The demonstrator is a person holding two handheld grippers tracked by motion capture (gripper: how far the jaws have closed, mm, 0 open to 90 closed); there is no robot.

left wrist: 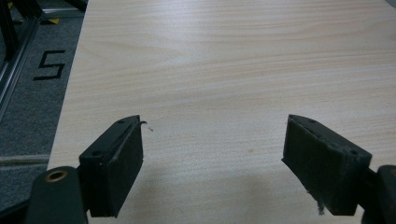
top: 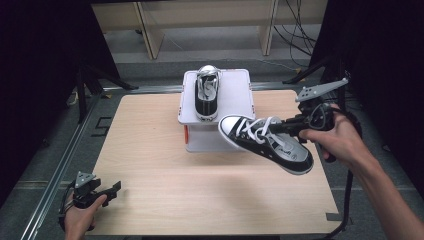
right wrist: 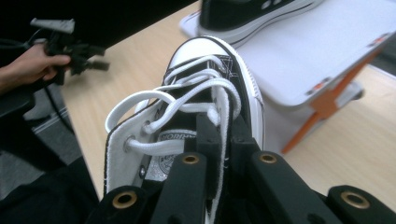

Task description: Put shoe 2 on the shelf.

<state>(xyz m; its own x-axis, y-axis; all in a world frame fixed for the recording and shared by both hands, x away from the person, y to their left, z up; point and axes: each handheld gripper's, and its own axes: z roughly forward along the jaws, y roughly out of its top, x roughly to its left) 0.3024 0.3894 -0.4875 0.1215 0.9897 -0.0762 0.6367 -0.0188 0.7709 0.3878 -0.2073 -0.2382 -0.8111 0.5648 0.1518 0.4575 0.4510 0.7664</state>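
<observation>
**Second sneaker on its way to the stand**

The right gripper was clamped on the tongue and laces of a black-and-white sneaker, holding it in the air just in front of the white stand, toe toward the middle of the counter. Its partner, the other sneaker, already sat on the left half of the stand's top, toe toward the person. At the near left corner the left gripper rested low over bare wood, jaws apart and empty.

To my eye, the job was to pair them up. Doing it well meant lifting the hanging shoe clear of the stand's edge, swinging it parallel with its mate, and lowering the sole flat onto the free right half before loosening the grip.
</observation>
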